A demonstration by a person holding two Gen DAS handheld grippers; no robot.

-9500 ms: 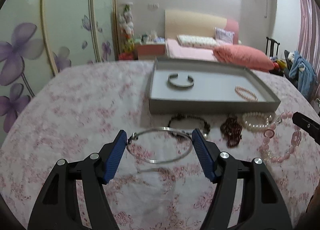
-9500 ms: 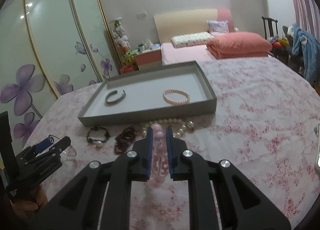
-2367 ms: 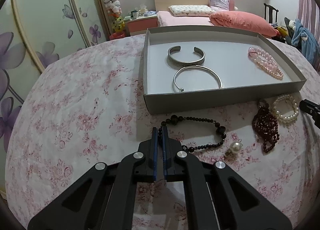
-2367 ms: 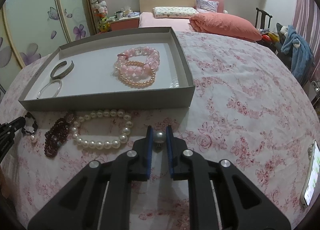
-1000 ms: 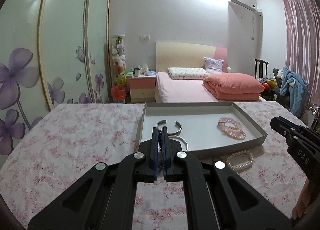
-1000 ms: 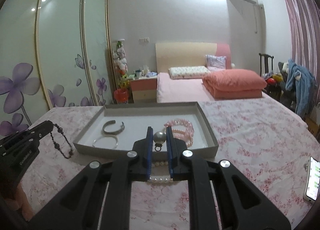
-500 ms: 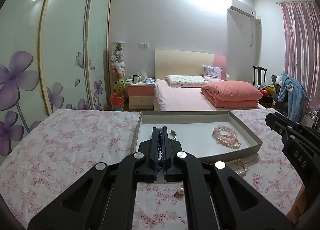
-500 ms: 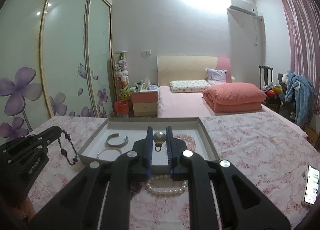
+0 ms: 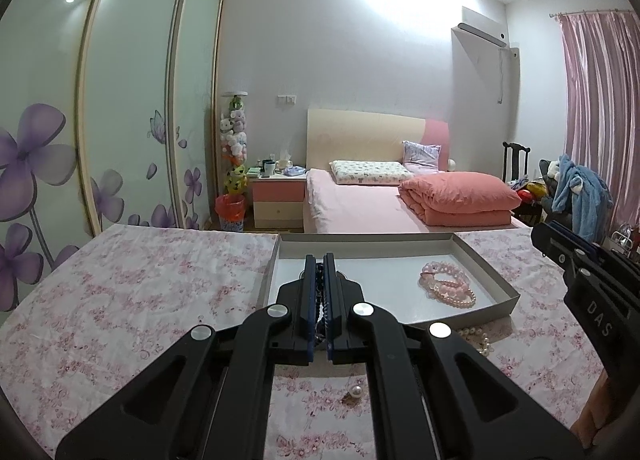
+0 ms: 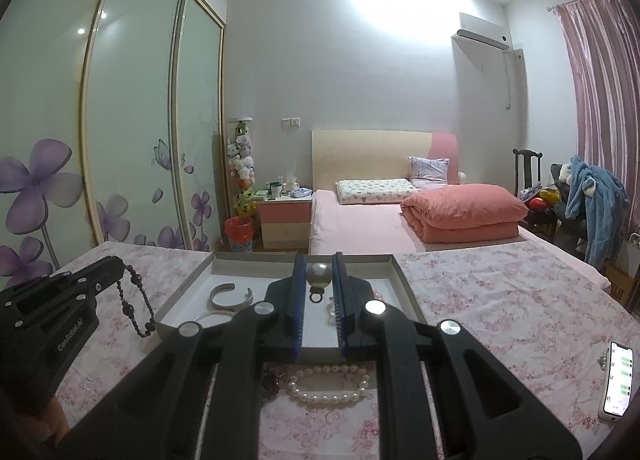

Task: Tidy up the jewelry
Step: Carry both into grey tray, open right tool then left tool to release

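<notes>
My left gripper (image 9: 319,264) is shut on a black bead necklace (image 9: 319,288), held above the table before the grey tray (image 9: 484,262). In the right wrist view the black bead necklace (image 10: 134,306) hangs in a loop from the left gripper (image 10: 114,264). My right gripper (image 10: 318,266) is shut on a large grey pearl pendant (image 10: 319,275), raised over the grey tray (image 10: 404,278). The tray holds a silver cuff (image 10: 230,296), a silver bangle (image 10: 210,315) and pink bead bracelets (image 9: 446,286). A white pearl bracelet (image 10: 330,384) lies on the tablecloth in front of the tray.
The table has a pink floral cloth (image 9: 140,280). A dark red bead bracelet (image 10: 272,382) lies left of the pearl bracelet. A phone (image 10: 618,380) lies at the table's right edge. A bed (image 9: 380,207) and wardrobe doors (image 9: 120,119) are behind.
Both grippers have risen from the table, the left lifting the black bead necklace and the right lifting the pearl pendant, and both now face the tray from higher up.
</notes>
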